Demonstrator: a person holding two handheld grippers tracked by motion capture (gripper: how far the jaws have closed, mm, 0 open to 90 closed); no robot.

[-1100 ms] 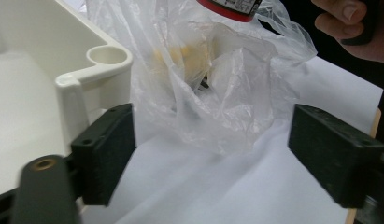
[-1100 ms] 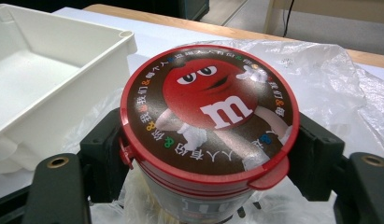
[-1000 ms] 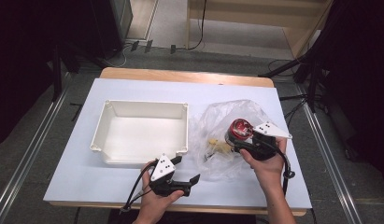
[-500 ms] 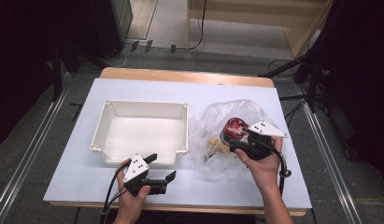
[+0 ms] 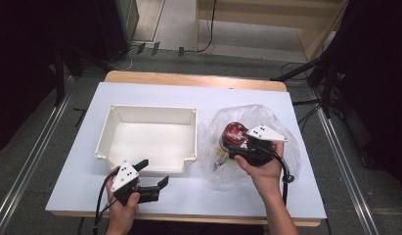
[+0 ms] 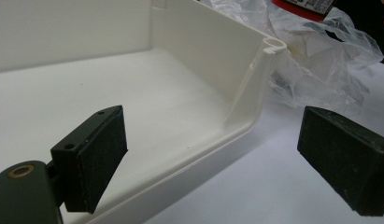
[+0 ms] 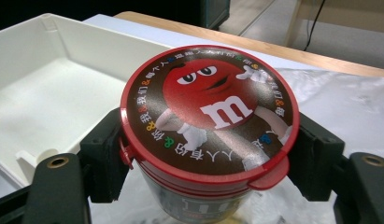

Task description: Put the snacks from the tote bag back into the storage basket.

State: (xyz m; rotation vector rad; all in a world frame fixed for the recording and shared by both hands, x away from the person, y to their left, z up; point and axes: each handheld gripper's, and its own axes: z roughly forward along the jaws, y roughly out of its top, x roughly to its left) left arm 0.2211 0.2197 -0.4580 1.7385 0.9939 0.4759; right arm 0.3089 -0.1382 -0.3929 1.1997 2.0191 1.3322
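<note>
While sitting clamped in the right gripper above a plastic bag, one red-lidded candy tub; left gripper gaping empty beside white bin

The left gripper hung low near the table's front edge, jaws wide apart; the right gripper stood farther forward, jaws clamped.

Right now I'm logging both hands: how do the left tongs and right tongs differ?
The left tongs stand open with nothing between them, beside the white plastic bin; the right tongs are shut on a red-lidded round candy tub above the clear plastic bag. Both have black jaws.
</note>
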